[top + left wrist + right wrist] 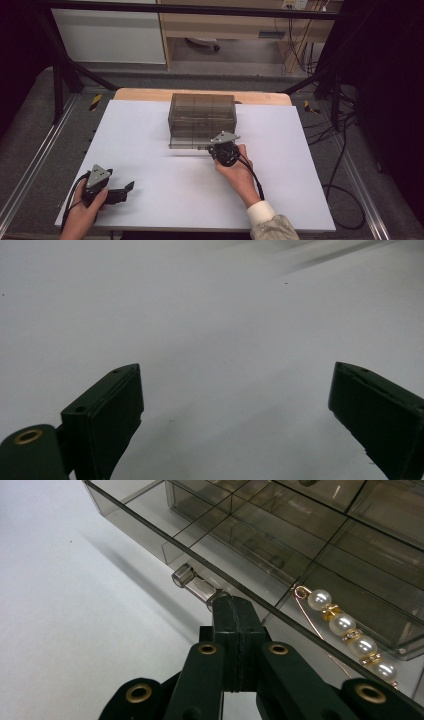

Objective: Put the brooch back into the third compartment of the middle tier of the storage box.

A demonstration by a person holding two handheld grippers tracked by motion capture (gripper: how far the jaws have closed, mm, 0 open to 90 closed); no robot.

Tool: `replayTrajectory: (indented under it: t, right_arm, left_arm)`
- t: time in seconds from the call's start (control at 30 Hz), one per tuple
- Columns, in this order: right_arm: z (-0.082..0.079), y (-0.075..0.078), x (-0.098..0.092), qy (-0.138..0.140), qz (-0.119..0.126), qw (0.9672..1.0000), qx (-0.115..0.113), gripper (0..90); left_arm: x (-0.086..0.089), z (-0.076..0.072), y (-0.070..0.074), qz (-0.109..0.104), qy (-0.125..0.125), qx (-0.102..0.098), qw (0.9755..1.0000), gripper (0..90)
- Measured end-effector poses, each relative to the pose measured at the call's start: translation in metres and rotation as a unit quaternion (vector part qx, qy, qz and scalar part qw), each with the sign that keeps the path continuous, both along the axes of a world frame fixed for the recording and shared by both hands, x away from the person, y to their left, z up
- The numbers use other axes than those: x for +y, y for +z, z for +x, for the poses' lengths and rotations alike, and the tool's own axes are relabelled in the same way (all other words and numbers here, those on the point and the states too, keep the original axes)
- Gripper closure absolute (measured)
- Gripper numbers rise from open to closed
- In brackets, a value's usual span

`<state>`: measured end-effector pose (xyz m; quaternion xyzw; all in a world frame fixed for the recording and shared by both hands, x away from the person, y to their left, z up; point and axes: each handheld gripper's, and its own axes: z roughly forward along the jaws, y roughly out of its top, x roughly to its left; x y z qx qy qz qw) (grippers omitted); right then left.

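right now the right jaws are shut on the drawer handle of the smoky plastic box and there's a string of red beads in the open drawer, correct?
Not quite: the beads are white pearls, not red. The right gripper view shows a pearl pin lying in the open drawer. The rest holds: the right gripper is shut on the drawer handle of the smoky plastic box.

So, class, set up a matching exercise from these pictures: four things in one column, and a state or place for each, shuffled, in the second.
Things:
1. left tongs
2. right tongs
3. pearl pin
4. smoky plastic drawer box

States or places:
A. lying in the pulled-out drawer
B. shut on the drawer handle
C. open, over the bare white table
D. standing at the table's far middle

Pairs: 1-C, 2-B, 3-A, 4-D
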<state>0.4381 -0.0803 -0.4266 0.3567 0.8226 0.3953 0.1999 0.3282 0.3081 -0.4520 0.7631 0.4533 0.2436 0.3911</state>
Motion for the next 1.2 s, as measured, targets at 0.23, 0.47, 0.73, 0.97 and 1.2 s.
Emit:
replayTrajectory:
  t: [0.23, 0.47, 0.73, 0.97, 1.2]
  right_arm:
    - [0.003, 0.001, 0.0, 0.0, -0.001, 1.0, 0.003, 90.0]
    - [0.008, -0.001, -0.001, -0.005, -0.004, 0.9999, 0.009, 90.0]
    - [0.012, -0.003, 0.001, -0.008, -0.004, 0.9999, 0.014, 90.0]
    - [0.014, -0.002, 0.001, -0.005, -0.01, 0.9999, 0.011, 90.0]
    - [0.017, -0.003, 0.0, -0.007, -0.006, 0.9999, 0.013, 90.0]
  left_arm:
    - [-0.001, 0.002, -0.001, -0.004, 0.003, -0.002, 1.0, 7.4]
    - [0.0, 0.004, -0.001, -0.002, 0.003, 0.0, 1.0, 7.3]
    - [0.001, 0.002, 0.002, -0.006, 0.005, -0.009, 0.9999, 7.3]
    - [0.002, 0.002, 0.004, -0.009, 0.013, -0.017, 0.9997, 7.3]
    - [0.004, 0.002, 0.004, -0.011, 0.016, -0.018, 0.9996, 7.3]
